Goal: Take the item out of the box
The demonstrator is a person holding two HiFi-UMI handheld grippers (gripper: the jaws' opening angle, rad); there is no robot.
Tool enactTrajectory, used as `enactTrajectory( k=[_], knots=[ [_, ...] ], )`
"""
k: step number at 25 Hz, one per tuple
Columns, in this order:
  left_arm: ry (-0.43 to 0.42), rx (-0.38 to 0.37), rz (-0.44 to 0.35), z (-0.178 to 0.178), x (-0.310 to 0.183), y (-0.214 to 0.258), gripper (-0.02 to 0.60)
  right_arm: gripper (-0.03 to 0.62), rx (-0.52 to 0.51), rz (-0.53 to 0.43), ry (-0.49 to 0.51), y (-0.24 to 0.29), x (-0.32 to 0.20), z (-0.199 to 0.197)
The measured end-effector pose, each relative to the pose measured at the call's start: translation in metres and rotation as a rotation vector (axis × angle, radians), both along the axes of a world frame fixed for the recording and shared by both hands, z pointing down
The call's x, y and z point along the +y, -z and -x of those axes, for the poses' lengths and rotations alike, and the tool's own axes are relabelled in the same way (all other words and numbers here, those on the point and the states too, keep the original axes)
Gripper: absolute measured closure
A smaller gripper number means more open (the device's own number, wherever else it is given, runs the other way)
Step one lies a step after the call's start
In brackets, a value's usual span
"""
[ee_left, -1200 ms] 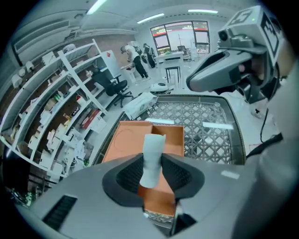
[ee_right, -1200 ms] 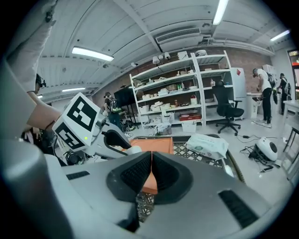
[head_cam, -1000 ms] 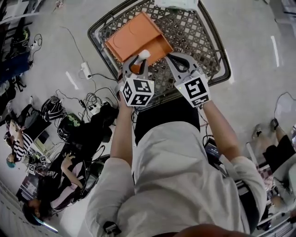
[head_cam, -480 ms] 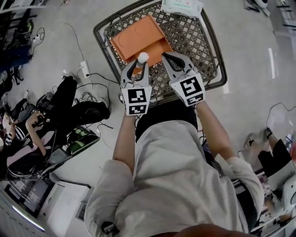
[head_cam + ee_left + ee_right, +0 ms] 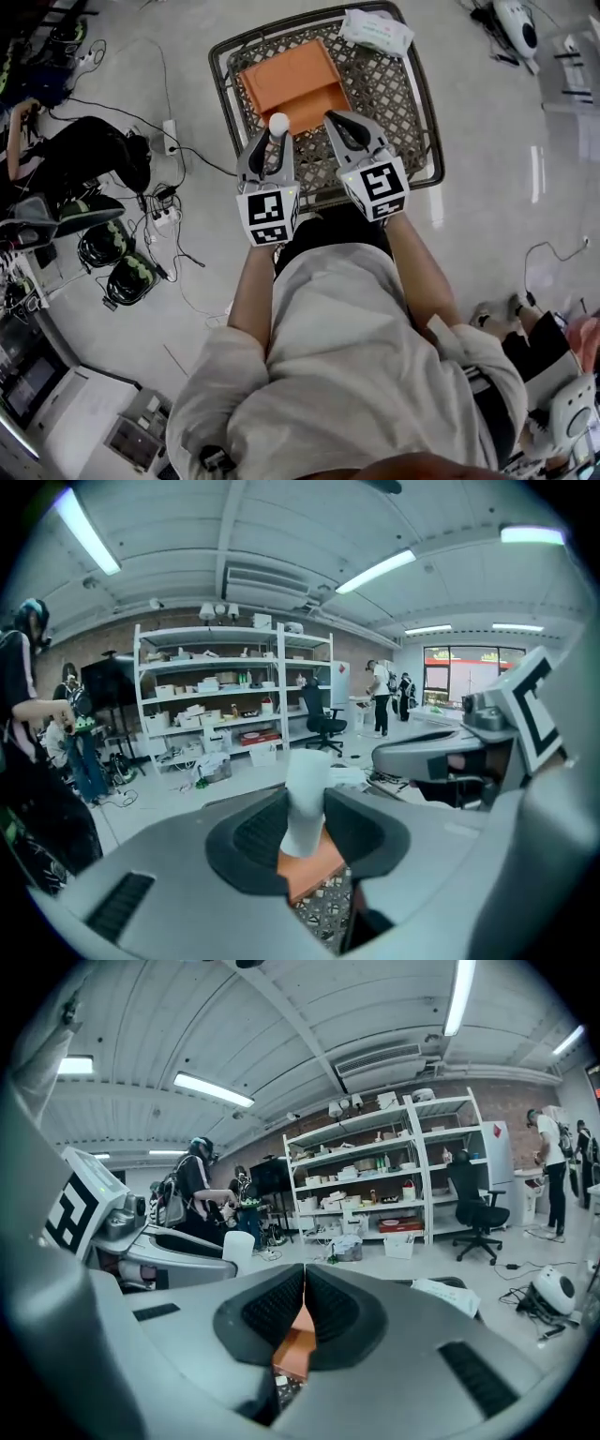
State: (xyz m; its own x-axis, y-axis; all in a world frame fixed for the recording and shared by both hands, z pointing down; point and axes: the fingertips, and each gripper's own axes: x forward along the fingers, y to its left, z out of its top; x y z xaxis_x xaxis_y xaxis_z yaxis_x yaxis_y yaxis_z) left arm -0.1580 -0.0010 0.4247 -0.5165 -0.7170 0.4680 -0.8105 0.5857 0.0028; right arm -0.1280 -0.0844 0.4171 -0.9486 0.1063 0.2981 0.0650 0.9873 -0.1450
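1. The lift-out looks nearly done. The left gripper (image 5: 270, 141) is clamped on a white tube (image 5: 278, 122), held upright over the near edge of the orange box (image 5: 286, 70) in the basket (image 5: 424, 103).
2. Next, probably, carry it clear and set it down.
3. Both forearms reach forward side by side. The right gripper (image 5: 339, 124) is closed on nothing, just right of the tube.
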Motion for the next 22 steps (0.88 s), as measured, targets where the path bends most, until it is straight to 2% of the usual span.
enactTrajectory(
  k=[4,10,17,22],
  knots=[
    [0.070,-0.030,-0.081,-0.023,0.027,0.030,0.459,0.589,-0.059,-0.030,0.003,0.032,0.012,-0.020],
    [0.107,-0.092,-0.164,-0.060,0.069,0.079,0.460,0.589,-0.167,-0.075,0.032,0.091,0.052,-0.056],
    [0.159,-0.120,-0.232,-0.097,0.091,0.114,0.459,0.589,-0.201,-0.091,0.028,0.122,0.059,-0.100],
    [0.225,-0.141,-0.277,-0.115,0.092,0.133,0.460,0.589,-0.251,-0.137,0.120,0.152,0.067,-0.109]
  ],
)
